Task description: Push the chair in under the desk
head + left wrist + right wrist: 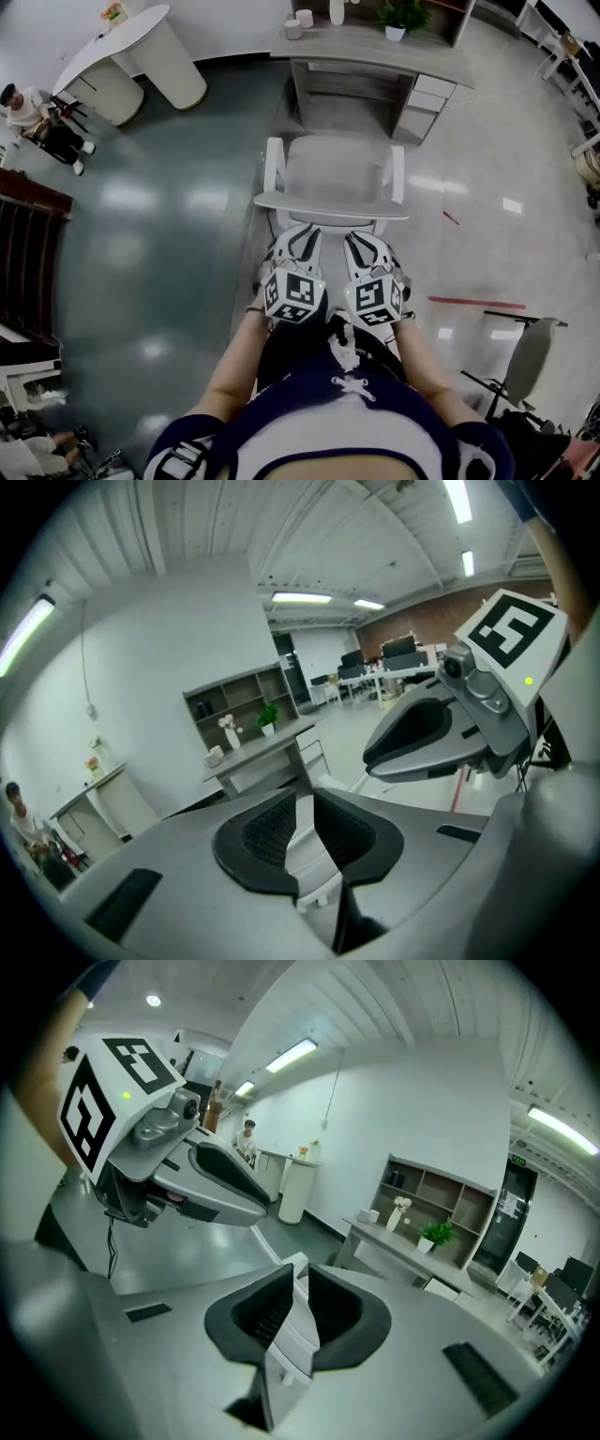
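A white chair stands facing the grey desk, its seat out in front of the desk's opening. Both grippers hang side by side just behind the top edge of the chair's backrest. My left gripper shows a narrow gap between its pads, with a strip of the white chair seen through it. My right gripper has its pads nearly together, and nothing is visibly clamped. In the left gripper view the desk lies ahead, beyond my left gripper. My right gripper points at the same desk.
A drawer unit fills the desk's right side, and a potted plant stands on top. At the far left are a white curved counter and a seated person. Another chair and a red floor line lie to the right.
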### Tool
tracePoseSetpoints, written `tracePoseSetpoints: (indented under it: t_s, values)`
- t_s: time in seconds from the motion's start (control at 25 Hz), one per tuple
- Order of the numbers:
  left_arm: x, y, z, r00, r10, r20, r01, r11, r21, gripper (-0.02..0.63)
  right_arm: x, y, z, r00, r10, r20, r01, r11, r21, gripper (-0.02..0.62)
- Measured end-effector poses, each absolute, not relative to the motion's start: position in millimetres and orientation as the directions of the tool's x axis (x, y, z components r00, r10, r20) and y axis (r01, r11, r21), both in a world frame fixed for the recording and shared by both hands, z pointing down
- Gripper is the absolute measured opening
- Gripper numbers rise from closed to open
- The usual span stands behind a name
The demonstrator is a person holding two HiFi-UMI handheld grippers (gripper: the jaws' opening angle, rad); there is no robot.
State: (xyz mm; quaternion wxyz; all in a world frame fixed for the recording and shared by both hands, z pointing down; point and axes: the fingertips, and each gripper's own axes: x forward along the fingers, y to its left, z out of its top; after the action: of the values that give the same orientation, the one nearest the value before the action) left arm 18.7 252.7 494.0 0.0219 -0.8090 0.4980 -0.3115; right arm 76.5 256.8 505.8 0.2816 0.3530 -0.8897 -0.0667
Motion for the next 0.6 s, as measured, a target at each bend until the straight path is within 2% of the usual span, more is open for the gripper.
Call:
tracePoseSetpoints:
  t_s: [0.08,0.2,0.32,0.6]
  values:
    - [18,244,506,0.318,-0.796,0.516,-0.744,-0.546,-0.385,0.071,75,245,517,-0.574,-0.661,0.483,-0.584,0.744,0.323,0.014]
    - [16,230,522,0.324,-0.77,0.55,-0.686,-0.591,-0.424,0.077,71,229,534,-0.547,-0.642,0.537,-0.567,0.756,0.327,0.019]
    - [15,218,540,0.337,-0.727,0.598,-0.636,-0.644,-0.424,0.109,68,217,552,-0.521,-0.609,0.599,-0.542,0.778,0.319,0.085]
    - [4,202,585,0.307,-0.647,0.698,-0.471,-0.741,-0.48,0.181,70,196,597,-0.424,-0.571,0.703,-0.435,0.809,0.395,0.132]
